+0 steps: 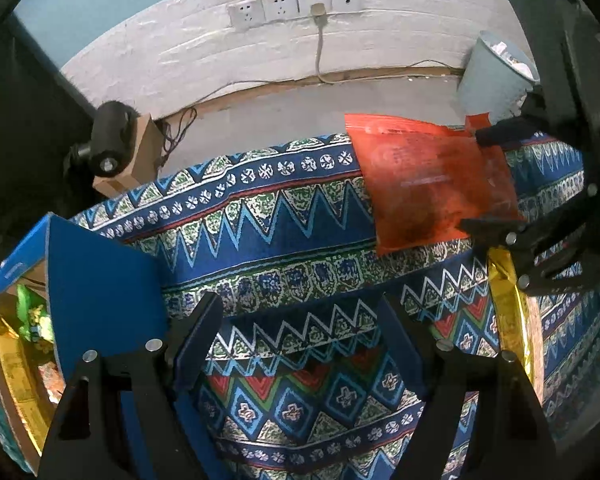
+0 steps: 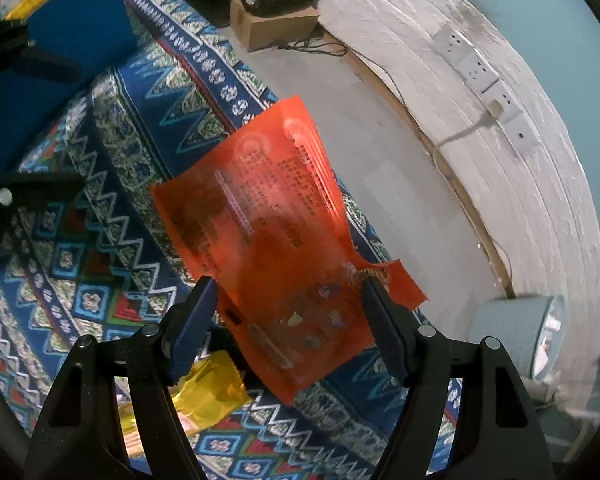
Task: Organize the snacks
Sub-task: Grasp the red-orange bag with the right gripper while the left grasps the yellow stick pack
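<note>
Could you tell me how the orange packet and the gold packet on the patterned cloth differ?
The orange packet is see-through with dark print; the gold packet is shiny opaque foil. The orange packet lies between the right tool's open fingers, overhanging the cloth's edge; the gold packet lies beside and below them. Both rest on the cloth.

An orange snack packet (image 2: 260,216) is framed between the spread, opening jaws of the right gripper (image 2: 290,320) above a patterned cloth (image 2: 112,184); a gold packet (image 2: 210,390) is seen below.

Glossy orange plastic packet (image 2: 268,216), woven cloth (image 1: 292,216)
</note>
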The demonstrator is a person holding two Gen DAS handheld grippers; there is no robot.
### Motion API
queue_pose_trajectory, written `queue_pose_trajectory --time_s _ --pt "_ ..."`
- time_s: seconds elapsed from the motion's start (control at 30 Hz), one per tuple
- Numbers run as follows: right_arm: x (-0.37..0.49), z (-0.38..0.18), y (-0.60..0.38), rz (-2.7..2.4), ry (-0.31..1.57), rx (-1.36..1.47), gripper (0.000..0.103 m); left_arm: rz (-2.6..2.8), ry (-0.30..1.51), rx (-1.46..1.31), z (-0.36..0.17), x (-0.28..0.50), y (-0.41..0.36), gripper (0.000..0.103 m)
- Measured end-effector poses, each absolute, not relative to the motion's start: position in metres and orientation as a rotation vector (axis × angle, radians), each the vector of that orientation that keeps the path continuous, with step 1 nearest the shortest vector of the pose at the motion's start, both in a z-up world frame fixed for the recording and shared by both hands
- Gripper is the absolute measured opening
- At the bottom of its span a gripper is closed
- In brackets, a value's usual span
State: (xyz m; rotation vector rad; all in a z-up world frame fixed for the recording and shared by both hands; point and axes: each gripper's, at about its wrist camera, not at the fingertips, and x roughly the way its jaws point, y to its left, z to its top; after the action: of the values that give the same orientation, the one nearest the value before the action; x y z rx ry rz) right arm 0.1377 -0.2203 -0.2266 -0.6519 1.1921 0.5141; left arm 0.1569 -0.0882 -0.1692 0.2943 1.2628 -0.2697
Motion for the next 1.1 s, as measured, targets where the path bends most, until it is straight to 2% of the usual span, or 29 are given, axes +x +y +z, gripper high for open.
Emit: queue_pose_trajectory --time_s 0.33,0.5,0.77,1.1 --pt "0.123 -0.245 -0.21 0.502 1.157 -0.826 0.075 -0.273 1.271 0.299 -0.177 0.159 -0.097 0.081" --pt "0.119 -0.244 -0.215 0.453 1.172 -0.839 0.052 -0.283 1.275 0.301 -0.177 0.155 -0.101 0.081" --pt "0.12 -0.236 -0.261 0.361 1.266 -0.631 0.035 -0.302 1.273 0.338 -0.175 0.14 -0.114 0.081" --pt "0.091 -0.239 -0.32 0.212 1.388 -0.354 0.034 -0.331 1.304 0.334 -0.175 0.117 -0.13 0.081"
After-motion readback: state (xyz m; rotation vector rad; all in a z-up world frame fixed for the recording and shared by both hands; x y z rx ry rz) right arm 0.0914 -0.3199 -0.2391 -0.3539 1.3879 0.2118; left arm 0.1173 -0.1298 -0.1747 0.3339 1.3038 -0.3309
